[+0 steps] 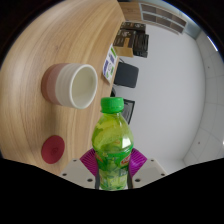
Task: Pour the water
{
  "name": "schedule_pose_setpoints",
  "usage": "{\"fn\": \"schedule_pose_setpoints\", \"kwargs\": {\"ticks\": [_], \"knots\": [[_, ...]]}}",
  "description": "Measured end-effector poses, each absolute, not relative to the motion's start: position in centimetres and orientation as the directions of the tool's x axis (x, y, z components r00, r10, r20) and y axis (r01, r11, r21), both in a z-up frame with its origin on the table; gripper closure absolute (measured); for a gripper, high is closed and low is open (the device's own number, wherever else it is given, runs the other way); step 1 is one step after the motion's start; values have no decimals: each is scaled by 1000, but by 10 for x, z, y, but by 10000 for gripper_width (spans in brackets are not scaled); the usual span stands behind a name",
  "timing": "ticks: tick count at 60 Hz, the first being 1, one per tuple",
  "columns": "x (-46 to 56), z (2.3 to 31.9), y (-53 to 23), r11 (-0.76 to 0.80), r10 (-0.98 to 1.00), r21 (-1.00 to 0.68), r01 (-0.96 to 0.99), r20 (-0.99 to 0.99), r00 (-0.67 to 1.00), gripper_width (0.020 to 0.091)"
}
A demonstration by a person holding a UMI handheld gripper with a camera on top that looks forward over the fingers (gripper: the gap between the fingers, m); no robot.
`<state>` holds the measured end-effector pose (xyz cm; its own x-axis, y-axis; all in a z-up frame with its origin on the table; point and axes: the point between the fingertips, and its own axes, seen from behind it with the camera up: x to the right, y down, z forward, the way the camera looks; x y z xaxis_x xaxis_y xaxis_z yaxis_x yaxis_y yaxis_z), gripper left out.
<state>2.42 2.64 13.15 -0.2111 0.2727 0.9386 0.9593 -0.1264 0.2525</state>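
The hand-held gripper (pixel 112 165) sits low and points forward, its two fingers reaching ahead side by side. Their purple pads (pixel 90 158) face inward, and both press against the sides of a green bottle (pixel 112 140) that stands upright between them, so the fingers are closed on it with no gap on either side that I can make out. Only the inner parts of the fingers show; the bottle hides most of the space between them. The hand carrying the gripper cannot be seen.
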Motion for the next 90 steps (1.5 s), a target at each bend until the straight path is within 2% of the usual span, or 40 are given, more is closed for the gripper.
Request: {"fn": "schedule_pose_setpoints", "kwargs": {"ticks": [12, 22, 28, 39, 48, 55, 62, 73, 81, 90], "knots": [[13, 138, 36, -74, 241, 492, 867, 853, -464, 742], [12, 136, 34, -98, 261, 472, 876, 862, -435, 736], [11, 141, 28, -125, 278, 324, 938, 919, -280, 736], [15, 165, 11, -233, 251, -187, 954, 937, 245, 723], [17, 162, 5, -279, 254, -626, 728, 684, 684, 712], [23, 146, 2, -325, 230, -836, 443, 384, 894, 712], [32, 126, 6, -338, 203, -913, 227, 165, 965, 712], [47, 94, 21, -340, 160, -937, 85, 31, 987, 713], [54, 70, 23, -335, 147, -941, 47, -3, 989, 697], [58, 72, 20, -283, 118, -958, 41, 7, 993, 693]]}}
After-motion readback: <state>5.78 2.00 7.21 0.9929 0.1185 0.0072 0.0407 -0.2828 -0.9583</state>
